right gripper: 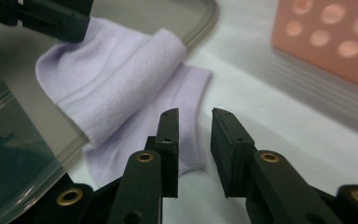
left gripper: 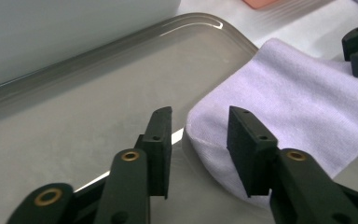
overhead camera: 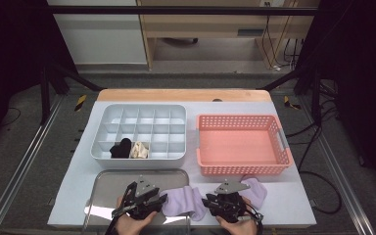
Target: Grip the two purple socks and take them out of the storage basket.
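The sock [overhead camera: 183,200] is pale lilac, soft knit, with fine ribbing running along it; a second lilac piece [overhead camera: 254,190] lies to the right of the right gripper, in front of the basket, and whether it is one sock or another the high view does not settle. In the right gripper view the sock [right gripper: 121,93] is folded over on itself into a loose roll, one end draped over the rim of the tray [right gripper: 9,172], the other end flat on the white table [right gripper: 270,116]. In the left gripper view its rounded end [left gripper: 279,107] rests on the tray's grey surface [left gripper: 74,116]. The left gripper [overhead camera: 161,199] has its jaws partly apart at that rounded end; the sock edge lies between them, and neither pad presses on the cloth. The right gripper [overhead camera: 206,201] holds its jaws a narrow gap apart just above the flat end of the sock [right gripper: 191,140], nothing pinched. Both grippers sit at the near edge of the table, the sock between them. Behind stand a grey divided box [overhead camera: 139,110], holding a black bundle [overhead camera: 121,148] and a cream bundle [overhead camera: 139,150] in neighbouring front compartments, and a pink basket [overhead camera: 242,169] to its right.
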Demonstrator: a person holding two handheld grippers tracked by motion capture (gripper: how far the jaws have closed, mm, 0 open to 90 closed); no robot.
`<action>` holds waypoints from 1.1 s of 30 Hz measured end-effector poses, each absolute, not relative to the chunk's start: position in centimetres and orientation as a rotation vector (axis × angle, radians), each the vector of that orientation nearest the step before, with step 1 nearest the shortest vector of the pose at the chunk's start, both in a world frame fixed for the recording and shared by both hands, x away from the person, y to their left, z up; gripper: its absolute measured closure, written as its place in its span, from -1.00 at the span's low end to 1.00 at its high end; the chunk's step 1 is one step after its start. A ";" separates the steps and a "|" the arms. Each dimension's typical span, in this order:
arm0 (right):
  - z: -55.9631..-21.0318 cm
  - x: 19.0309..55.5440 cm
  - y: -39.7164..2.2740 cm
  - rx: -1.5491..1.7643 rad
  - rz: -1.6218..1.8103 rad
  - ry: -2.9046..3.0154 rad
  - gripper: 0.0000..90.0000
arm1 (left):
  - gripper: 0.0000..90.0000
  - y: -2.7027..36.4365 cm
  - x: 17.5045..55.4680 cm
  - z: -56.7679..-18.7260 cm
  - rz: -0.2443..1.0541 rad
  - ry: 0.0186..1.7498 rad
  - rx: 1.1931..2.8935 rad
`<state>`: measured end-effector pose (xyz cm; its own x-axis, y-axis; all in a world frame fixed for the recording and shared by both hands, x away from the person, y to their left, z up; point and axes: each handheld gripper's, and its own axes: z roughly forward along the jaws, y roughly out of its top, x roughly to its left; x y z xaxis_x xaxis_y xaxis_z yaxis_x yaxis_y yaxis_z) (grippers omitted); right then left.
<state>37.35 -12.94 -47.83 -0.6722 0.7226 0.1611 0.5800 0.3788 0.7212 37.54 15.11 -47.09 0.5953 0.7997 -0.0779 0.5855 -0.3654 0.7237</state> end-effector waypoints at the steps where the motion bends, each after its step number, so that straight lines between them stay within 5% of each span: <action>1: -48.0 37.3 -12.8 1.166 1.153 2.465 0.66 | 0.42 15.2 37.5 -47.2 0.372 1.095 2.093; 6: -47.9 37.3 -12.7 1.165 1.131 2.463 0.94 | 0.70 15.5 37.5 -47.3 0.364 1.099 2.094; 10: -47.5 37.5 -13.3 1.185 1.119 2.422 0.95 | 0.88 15.9 37.5 -47.2 0.351 1.108 2.069; 17: -47.5 38.2 -14.1 1.219 1.069 2.350 0.89 | 0.91 16.0 37.3 -47.2 0.355 1.089 2.065; 25: -46.2 38.1 -15.3 1.233 1.157 2.261 0.59 | 0.51 16.9 37.1 -46.3 0.351 1.079 1.991; 33: -44.7 37.9 -19.2 1.345 1.153 2.115 0.50 | 0.16 18.8 37.4 -45.1 0.343 1.063 1.895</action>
<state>37.94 -19.18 -44.66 -0.4695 0.8765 0.1068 0.5646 0.2050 0.7995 37.37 18.82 -45.08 0.5902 0.7875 -0.1774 0.5354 -0.2173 0.8162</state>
